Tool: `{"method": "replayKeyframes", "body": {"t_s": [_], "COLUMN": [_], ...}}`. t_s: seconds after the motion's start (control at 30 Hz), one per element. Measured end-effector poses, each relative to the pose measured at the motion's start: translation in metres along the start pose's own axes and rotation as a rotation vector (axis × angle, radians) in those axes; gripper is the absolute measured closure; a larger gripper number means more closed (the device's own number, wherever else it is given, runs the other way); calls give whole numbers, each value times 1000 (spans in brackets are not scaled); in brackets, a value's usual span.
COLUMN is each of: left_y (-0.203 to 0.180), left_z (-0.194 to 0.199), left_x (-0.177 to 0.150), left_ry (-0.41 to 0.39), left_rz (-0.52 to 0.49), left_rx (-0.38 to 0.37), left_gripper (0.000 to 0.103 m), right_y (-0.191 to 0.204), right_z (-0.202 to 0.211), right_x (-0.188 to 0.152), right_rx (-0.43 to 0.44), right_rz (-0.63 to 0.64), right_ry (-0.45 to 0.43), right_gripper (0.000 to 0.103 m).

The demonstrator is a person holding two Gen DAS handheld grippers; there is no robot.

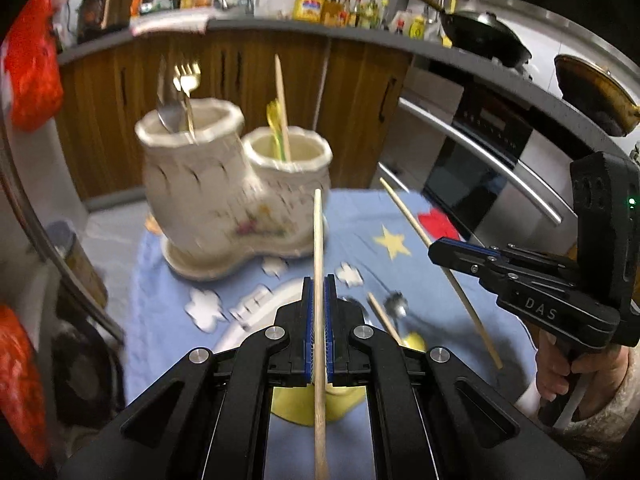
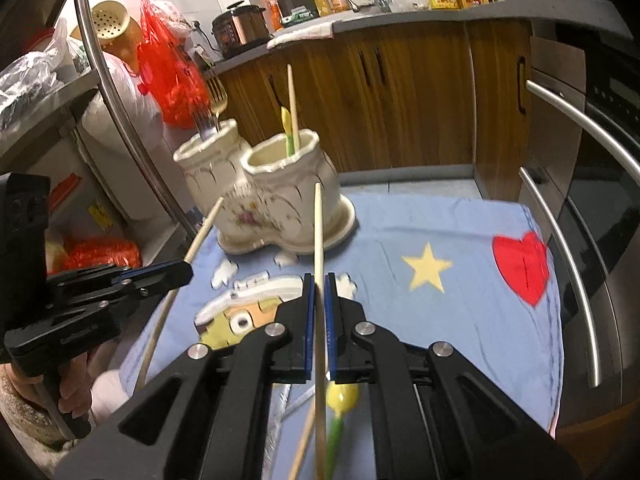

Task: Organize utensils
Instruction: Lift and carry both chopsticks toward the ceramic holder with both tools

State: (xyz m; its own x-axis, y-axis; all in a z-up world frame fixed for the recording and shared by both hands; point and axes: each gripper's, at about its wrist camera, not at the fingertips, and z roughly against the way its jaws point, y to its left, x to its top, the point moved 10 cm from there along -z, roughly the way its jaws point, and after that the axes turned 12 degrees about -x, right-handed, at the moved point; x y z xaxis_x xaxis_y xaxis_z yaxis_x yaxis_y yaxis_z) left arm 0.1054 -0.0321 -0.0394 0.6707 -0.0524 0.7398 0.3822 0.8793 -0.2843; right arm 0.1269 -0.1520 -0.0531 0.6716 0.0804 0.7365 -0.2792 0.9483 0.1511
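While both grippers hang above a blue cloth (image 2: 460, 240) printed with a yellow star (image 2: 427, 268), a red heart (image 2: 522, 268) and a cartoon figure, each is clamped on a wooden chopstick. The left gripper (image 1: 319, 284) pinches its chopstick (image 1: 318, 236) between blue pads, the stick running straight away toward the holder. The right gripper (image 2: 319, 284) grips a second chopstick (image 2: 318, 232) the same way.

At the far side of the cloth stands a white ceramic utensil holder (image 2: 276, 200) with two joined cups and a flower print. Its left cup holds forks (image 1: 186, 80); its right cup holds one upright chopstick (image 2: 292, 108) and a yellow-green handle (image 2: 287, 132). On the near part of the cloth, under the grippers, lie a yellow-headed utensil (image 2: 340, 398), a metal spoon (image 1: 396, 306) and another chopstick (image 1: 382, 316).

Beyond the cloth runs a wall of brown wooden cabinet doors (image 2: 400, 100) under a grey counter (image 2: 480, 14) crowded with oil bottles, sauce bottles and a rice cooker (image 2: 240, 28). A black wok (image 1: 484, 38) sits on the counter's right stretch. A steel-fronted oven (image 2: 592, 200) with long bar handles fills the right side. Red plastic bags (image 2: 172, 76) hang at the left near metal shelving. A hand (image 1: 556, 372) in a pale sleeve holds the right gripper's handle.
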Motion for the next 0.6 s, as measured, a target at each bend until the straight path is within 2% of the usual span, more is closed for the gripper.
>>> {"method": "replayKeyframes", "body": {"t_s": [0.3,0.6], "left_y": [17,31], "left_z": [29,51], "left_x": [53,102], "left_ry": [-99,-191], "left_rz": [-62,-103], "left_rx": [65,115], "left_gripper": [98,98], "right_y": [22,42], "right_z": [1,-2], "right_x": [54,110], "right_rx": [8,63], "right_rz": [25,19], "right_ry": [-83,-173], "right_gripper": [98,98]}}
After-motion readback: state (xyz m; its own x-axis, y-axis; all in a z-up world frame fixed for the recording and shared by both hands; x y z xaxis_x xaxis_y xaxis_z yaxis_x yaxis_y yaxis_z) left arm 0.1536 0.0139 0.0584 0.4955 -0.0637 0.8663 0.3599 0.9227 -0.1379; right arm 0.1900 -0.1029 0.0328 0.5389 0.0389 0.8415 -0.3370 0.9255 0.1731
